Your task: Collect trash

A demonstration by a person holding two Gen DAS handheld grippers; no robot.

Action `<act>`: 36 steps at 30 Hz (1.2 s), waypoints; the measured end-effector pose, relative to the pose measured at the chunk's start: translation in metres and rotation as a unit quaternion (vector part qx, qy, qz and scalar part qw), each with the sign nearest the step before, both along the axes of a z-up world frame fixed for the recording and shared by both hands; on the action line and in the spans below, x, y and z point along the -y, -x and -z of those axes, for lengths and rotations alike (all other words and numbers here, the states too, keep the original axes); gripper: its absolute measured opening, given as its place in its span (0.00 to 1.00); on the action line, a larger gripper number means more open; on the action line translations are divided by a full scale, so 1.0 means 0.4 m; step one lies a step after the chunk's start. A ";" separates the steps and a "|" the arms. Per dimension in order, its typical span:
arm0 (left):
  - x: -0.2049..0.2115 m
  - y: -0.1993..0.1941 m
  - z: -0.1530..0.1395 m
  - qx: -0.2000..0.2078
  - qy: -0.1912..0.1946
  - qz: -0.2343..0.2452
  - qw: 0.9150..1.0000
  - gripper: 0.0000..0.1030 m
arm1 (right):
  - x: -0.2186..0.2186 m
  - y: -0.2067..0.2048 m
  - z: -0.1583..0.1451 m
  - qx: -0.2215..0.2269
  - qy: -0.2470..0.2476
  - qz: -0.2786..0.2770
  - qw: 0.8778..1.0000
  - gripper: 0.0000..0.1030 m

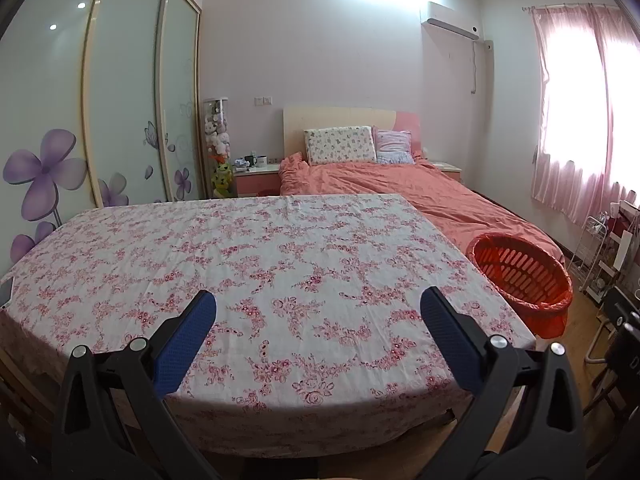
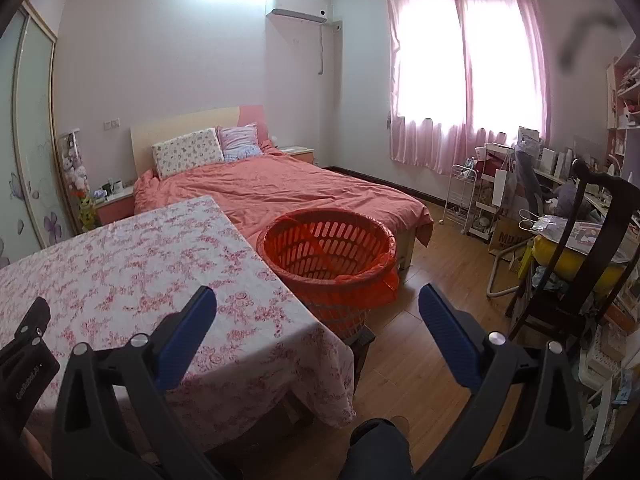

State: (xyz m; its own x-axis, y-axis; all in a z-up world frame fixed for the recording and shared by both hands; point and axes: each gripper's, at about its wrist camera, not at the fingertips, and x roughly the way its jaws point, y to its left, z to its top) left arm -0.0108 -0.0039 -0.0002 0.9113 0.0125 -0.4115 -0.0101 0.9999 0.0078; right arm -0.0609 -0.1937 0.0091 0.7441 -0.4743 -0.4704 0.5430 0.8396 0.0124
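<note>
An orange slatted basket (image 1: 524, 276) (image 2: 332, 256) lined with an orange bag stands on the floor by the table's right side. The table (image 1: 256, 264) (image 2: 132, 272) carries a pink floral cloth, and I see no trash on it. My left gripper (image 1: 318, 308) is open above the table's near part, nothing between its blue pads. My right gripper (image 2: 318, 306) hangs open over the table's right corner, just short of the basket, also holding nothing. The left gripper's black body (image 2: 24, 344) shows at the left edge of the right wrist view.
A bed (image 2: 280, 192) with a salmon cover lies behind the table and basket. Wardrobe doors (image 1: 100, 120) run along the left. A dark chair (image 2: 580, 264), white racks and clutter crowd the right wall. Wooden floor (image 2: 440, 272) lies between basket and chair. A person's knee (image 2: 376, 452) is below.
</note>
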 end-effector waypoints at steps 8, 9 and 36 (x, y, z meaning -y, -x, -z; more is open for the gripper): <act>0.006 -0.001 0.005 -0.011 0.000 0.005 1.000 0.98 | -0.001 -0.004 0.008 -0.012 -0.009 -0.012 1.000 0.96; 0.006 -0.002 0.005 -0.013 0.000 0.006 1.000 0.98 | -0.002 -0.005 0.009 -0.012 -0.009 -0.013 1.000 0.96; 0.011 0.000 -0.005 -0.010 0.001 0.007 1.000 0.98 | -0.010 -0.009 0.008 -0.014 -0.015 -0.025 0.999 0.96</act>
